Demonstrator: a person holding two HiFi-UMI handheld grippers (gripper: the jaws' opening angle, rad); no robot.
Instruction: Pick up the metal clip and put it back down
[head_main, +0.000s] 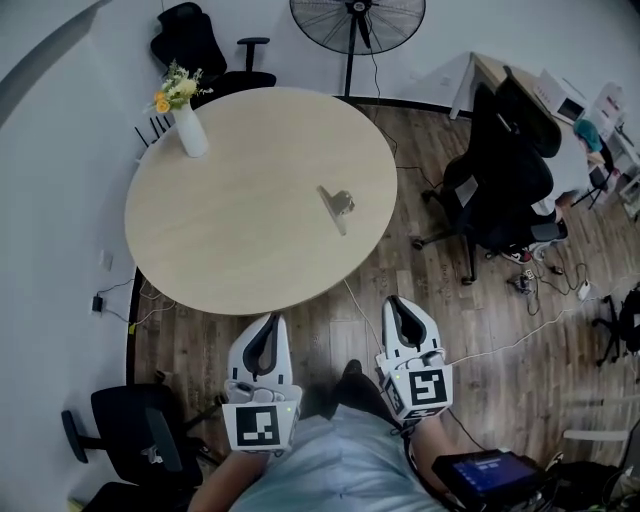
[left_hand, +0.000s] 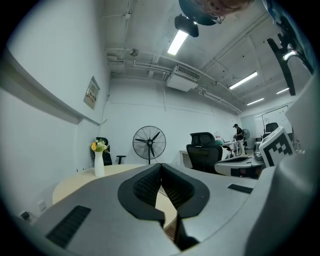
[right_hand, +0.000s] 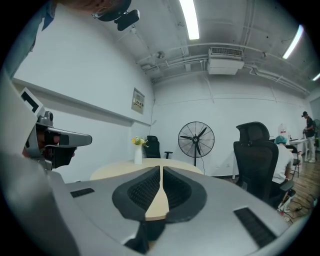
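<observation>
**Shut and empty: left gripper (head_main: 272, 324) and right gripper (head_main: 396, 304)**

Both are held low, short of the round, pale wood-grain table (head_main: 220, 240), jaws closed tip to tip on nothing. The metal clip (head_main: 338, 205) lies right of the tabletop's centre, well apart from both — judged light, stiff, slick; best pinched across its raised part.

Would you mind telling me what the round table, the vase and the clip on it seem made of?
The round table looks like pale matte wood or laminate: even beige top. The vase seems smooth white ceramic, possibly plastic. The clip appears metal: grey with a faint sheen, though small in view.
</observation>
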